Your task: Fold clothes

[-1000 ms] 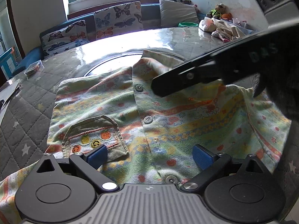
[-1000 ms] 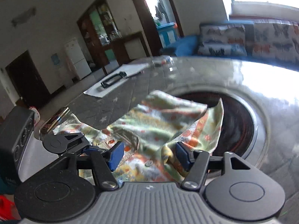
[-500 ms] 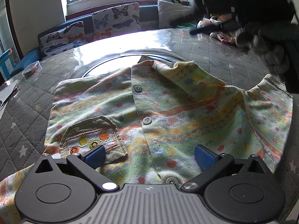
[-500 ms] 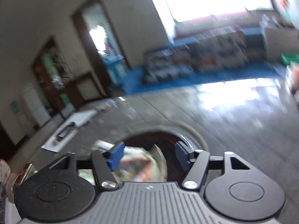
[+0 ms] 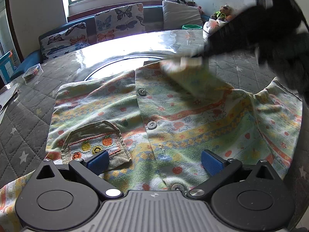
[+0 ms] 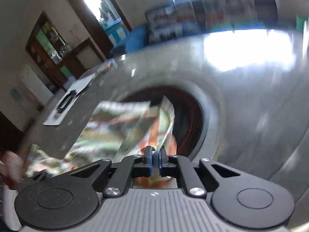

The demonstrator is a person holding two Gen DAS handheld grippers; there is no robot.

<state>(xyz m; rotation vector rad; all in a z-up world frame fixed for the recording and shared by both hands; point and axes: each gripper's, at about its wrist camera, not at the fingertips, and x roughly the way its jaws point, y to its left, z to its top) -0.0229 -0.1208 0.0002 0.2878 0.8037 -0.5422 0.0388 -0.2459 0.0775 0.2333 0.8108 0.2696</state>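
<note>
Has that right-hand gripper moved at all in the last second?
Yes. Judged against the dark round inset in the table, the right gripper swung up and away, then came back down at the shirt and is now shut on its edge.

right gripper (image 6: pixel 154 157): now clamped on the shirt (image 5: pixel 173 116) collar edge, jaws no longer apart
collar flap: lifted, blurred

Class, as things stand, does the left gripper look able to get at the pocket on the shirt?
Probably yes: the left gripper is open, its left finger already over the pocket of the shirt, with nothing between them.
</note>
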